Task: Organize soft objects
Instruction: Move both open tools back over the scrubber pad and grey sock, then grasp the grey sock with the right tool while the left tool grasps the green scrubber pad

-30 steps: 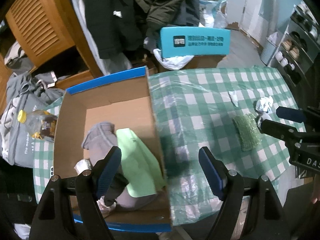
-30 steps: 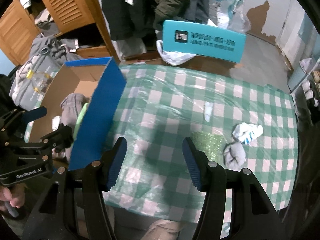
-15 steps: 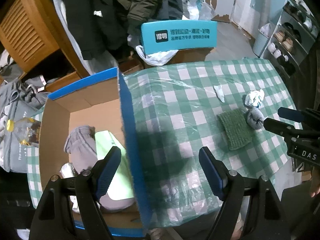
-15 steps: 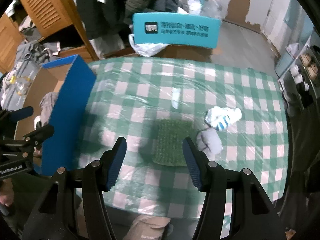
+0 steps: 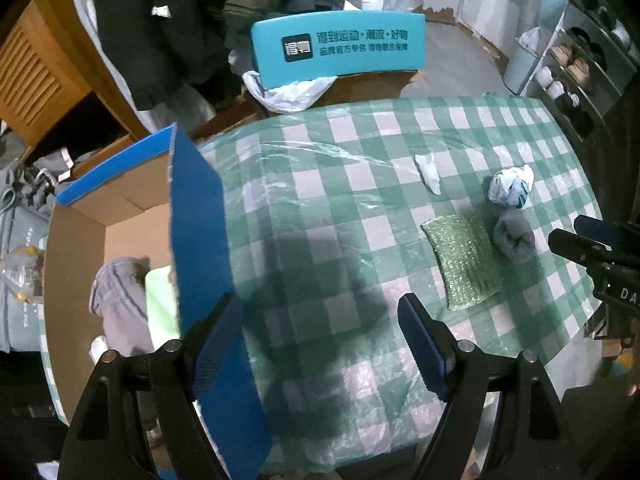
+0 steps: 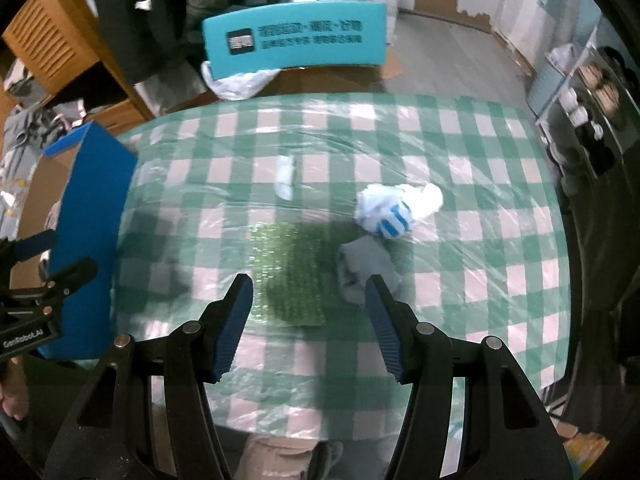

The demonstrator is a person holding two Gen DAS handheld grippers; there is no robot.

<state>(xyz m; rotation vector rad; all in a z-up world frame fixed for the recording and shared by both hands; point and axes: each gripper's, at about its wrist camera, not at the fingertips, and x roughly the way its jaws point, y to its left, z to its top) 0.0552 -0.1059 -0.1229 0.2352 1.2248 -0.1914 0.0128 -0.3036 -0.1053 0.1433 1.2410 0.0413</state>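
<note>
On the green checked tablecloth (image 5: 320, 184) lie a green scrubby cloth (image 5: 462, 264) (image 6: 294, 276), a grey sock ball (image 5: 514, 238) (image 6: 368, 270), a white-and-blue sock ball (image 5: 512, 186) (image 6: 396, 210) and a small white scrap (image 5: 428, 172) (image 6: 285, 178). My right gripper (image 6: 310, 308) hangs open just above the green cloth and grey ball, holding nothing. My left gripper (image 5: 320, 328) is open and empty over the cloth beside the blue wall of the cardboard box (image 5: 196, 248). Inside the box lie a grey garment (image 5: 120, 300) and a pale green cloth (image 5: 160, 304).
A teal chair back (image 5: 340, 52) (image 6: 296, 40) with a plastic bag stands behind the table. Dark coats hang at the back, with wooden furniture to the left. A shoe rack (image 5: 576, 68) lines the right wall. Bags lie on the floor left of the box.
Both grippers have shifted right and lower over the table. The box has slid to the left of each view. The green cloth and sock balls now sit close under the right gripper.
</note>
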